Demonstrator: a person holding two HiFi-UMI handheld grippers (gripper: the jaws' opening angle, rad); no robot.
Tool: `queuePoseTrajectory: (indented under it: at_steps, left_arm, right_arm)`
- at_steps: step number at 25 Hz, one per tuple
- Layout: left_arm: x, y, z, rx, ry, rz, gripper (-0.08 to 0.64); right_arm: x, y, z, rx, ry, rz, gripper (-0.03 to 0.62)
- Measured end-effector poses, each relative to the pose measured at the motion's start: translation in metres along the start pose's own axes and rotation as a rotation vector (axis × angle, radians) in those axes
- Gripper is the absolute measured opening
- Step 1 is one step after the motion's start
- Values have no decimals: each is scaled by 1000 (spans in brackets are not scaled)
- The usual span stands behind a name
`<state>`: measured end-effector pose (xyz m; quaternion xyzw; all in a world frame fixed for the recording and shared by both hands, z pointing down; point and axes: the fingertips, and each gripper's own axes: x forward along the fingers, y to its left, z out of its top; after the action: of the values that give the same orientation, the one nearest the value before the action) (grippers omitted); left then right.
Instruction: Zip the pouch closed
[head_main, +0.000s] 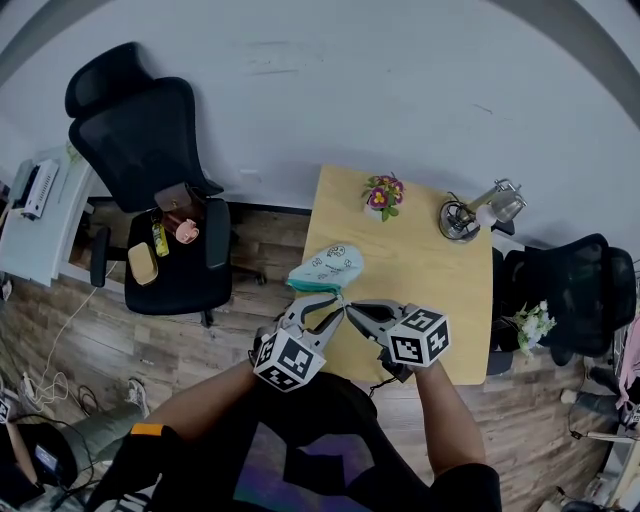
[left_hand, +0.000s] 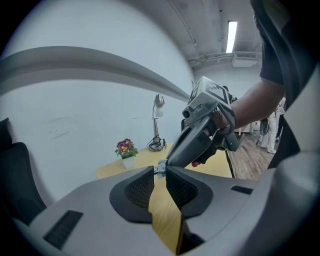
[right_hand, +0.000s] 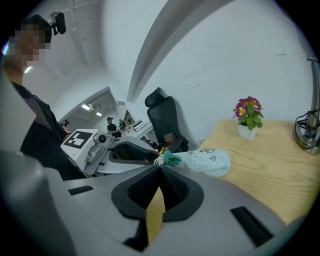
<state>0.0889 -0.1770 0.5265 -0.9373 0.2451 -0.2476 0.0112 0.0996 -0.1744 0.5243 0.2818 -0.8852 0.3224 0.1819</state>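
Observation:
A mint pouch with small prints lies near the left edge of the wooden table. Both grippers meet at its near end. My left gripper comes in from the left; in the left gripper view its jaws are pinched on a small whitish piece that looks like the zipper pull. My right gripper is shut at the pouch's teal end, with the pouch stretching away to the right. The zipper line itself is hidden.
A potted flower and a desk lamp stand at the table's far side. A black office chair with small items on its seat is left of the table, and another chair is to the right.

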Motion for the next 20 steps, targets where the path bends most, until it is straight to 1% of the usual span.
queuePoseTrajectory:
  at_steps: [7,13,18,20]
  left_arm:
    - [2,-7,-2,16,7,-36,75]
    - [-1,-1,-3,25,8,2,71]
    - [-8,3,0,16,-14,42,67]
    - [-11,5,0,12,-17,60,56]
  right_arm:
    - [0,0,0,-15,10,3,18]
    - [1,3,-1,-26,11,1,18]
    - [-1,2,1,-21,2,-13,17]
    - [-2,2,0,-18,0,-17,18]
